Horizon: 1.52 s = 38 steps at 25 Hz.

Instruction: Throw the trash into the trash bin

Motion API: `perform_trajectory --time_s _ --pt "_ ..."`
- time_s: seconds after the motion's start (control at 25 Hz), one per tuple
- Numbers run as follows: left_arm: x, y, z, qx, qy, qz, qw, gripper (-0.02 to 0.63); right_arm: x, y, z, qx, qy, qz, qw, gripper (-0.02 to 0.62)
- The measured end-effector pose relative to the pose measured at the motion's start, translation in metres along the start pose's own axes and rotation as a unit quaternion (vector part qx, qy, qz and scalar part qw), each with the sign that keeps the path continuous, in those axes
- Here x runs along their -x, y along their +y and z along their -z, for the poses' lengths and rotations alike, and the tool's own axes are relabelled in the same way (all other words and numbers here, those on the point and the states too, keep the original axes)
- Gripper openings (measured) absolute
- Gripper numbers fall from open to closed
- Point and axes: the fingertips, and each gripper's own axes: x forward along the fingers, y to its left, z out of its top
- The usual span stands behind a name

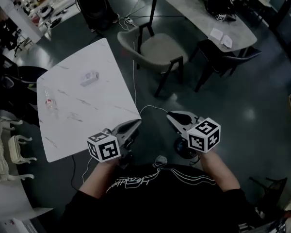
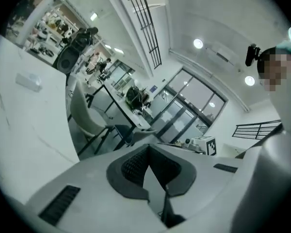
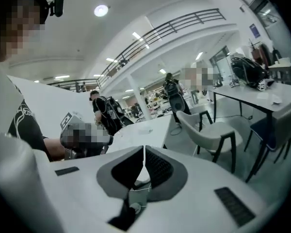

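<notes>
Jaws: left gripper (image 2: 148,148) closed, empty; right gripper (image 3: 144,149) closed, empty. Both are held just off the white surface's (image 1: 68,130) near corner. Trash: white wrapper (image 1: 88,77) mid-surface, seen also in the left gripper view; clear piece (image 1: 49,101) near its left edge, head view only.

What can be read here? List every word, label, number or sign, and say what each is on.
No text reads clearly.
White script print on the person's black shirt: upside down, too stylised to read.
Left marker cube and right marker cube: square patterns only, no letters.
Blue wall sign: too small to read.
</notes>
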Motion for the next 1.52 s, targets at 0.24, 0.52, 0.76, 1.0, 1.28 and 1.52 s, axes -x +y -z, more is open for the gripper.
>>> perform_trajectory --time_s 0.24,0.52,0.76,1.0,1.28,1.52 --pt "0.087 0.034 -0.046 -0.041 -0.077 -0.049 0.995 0.005 -0.083 0.076 -0.04 0.052 0.006 -0.082 0.995 0.04" --pt "0.191 0.084 -0.085 -0.075 -0.119 -0.101 0.985 0.005 -0.183 0.161 -0.062 0.091 0.038 -0.135 0.986 0.041" --pt "0.288 0.148 -0.108 -0.057 -0.146 -0.141 0.9776 0.006 -0.28 0.228 -0.066 0.106 0.064 -0.165 0.979 0.041" --pt "0.376 0.225 -0.107 -0.019 -0.165 -0.183 0.9688 0.006 -0.376 0.276 -0.047 0.101 0.102 -0.17 0.975 0.041" --pt "0.443 0.272 -0.106 0.005 -0.172 -0.211 0.9623 0.005 -0.455 0.327 -0.028 0.099 0.128 -0.184 0.97 0.043" --pt "0.482 0.3 -0.096 0.031 -0.181 -0.231 0.9556 0.005 -0.511 0.344 0.008 0.11 0.172 -0.171 0.964 0.135"
